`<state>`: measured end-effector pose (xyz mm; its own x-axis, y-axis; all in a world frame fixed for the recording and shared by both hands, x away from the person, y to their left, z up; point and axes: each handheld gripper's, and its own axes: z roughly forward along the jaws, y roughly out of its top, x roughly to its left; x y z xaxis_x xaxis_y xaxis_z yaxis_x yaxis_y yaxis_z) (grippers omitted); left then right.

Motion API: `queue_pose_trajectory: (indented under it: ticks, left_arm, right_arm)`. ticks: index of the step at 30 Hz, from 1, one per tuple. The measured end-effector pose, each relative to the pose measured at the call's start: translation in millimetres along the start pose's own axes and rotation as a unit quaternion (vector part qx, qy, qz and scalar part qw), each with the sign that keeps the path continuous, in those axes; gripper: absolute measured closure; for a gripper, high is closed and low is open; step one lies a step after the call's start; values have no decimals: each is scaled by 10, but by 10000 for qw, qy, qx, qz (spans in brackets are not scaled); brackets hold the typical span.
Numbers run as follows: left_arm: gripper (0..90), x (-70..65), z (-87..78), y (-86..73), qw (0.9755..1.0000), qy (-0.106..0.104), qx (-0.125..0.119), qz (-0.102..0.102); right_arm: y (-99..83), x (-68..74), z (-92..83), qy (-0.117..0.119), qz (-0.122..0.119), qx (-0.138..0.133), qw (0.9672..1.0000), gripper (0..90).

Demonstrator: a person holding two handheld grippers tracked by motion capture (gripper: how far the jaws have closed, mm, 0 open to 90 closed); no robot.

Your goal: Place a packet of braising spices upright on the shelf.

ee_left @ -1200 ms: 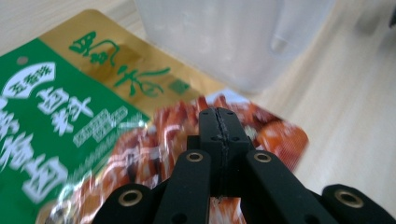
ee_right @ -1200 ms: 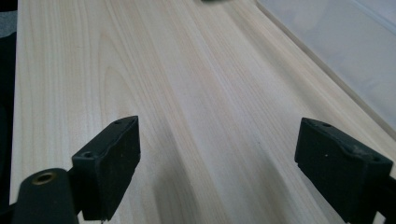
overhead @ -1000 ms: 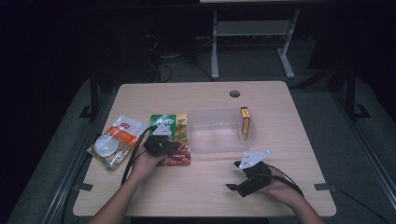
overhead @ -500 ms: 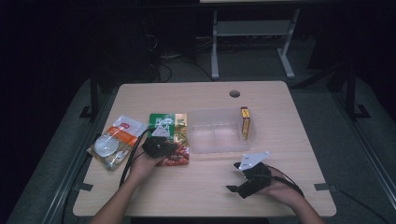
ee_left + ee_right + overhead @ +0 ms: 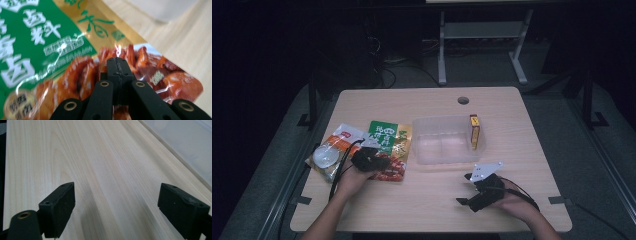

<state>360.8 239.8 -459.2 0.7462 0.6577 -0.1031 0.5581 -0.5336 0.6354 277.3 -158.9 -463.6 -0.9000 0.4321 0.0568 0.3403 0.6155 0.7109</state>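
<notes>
Left gripper (image 5: 117,65) has its jaws pressed fully together with nothing pinched, hovering right over the green seasoning packet (image 5: 388,150) lying on the table (image 5: 422,200) beside the clear tub (image 5: 447,142). It'd want opening before going for an edge. Right gripper (image 5: 116,207) sits wide open, empty, over bare wood.

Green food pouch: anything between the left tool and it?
Nothing visible. The left tool sits with its jaws shut directly over the green food pouch, on the food-photo end nearest the person. Whether the tips pinch the film cannot be told.
</notes>
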Motion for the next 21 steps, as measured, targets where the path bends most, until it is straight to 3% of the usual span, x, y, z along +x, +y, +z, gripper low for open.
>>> queue_pose_trajectory:
  ticks: [4,6,8,9,13,14,17,19,20,21]
  left_arm:
    - [900,-42,-78,-38,9998,137,153,13]
    - [900,-41,-86,5,9995,145,246,152]
    - [900,-12,-88,59,9997,148,121,121]
    - [900,71,-90,170,9997,202,-105,58]
    - [900,290,-16,438,9982,463,-380,-50]
    - [900,343,29,494,9974,498,-485,-173]
    - [900,506,153,627,9960,612,-580,-299]
    - [900,591,227,693,9960,677,-524,-254]
    - [900,607,278,723,9950,710,-589,-377]
    - [900,632,308,750,9951,781,-513,-312]
  right_arm:
    - [-8,-8,-17,-21,42,-15,10000,142]
    - [-9,-15,-13,-27,34,-19,10000,142]
    - [-6,-14,-7,-19,12,-15,10000,142]
    - [-5,-11,-3,-9,12,-3,10000,142]
    - [0,-22,3,-9,40,-5,10000,142]
    - [1,-29,1,-20,30,-18,10000,142]
    - [-3,-34,-2,-23,53,-18,10000,142]
    - [-7,-35,-8,-29,50,-25,10000,142]
    - [-9,-33,-10,-21,51,-10,10000,142]
    - [-12,-33,-11,-17,46,-9,10000,142]
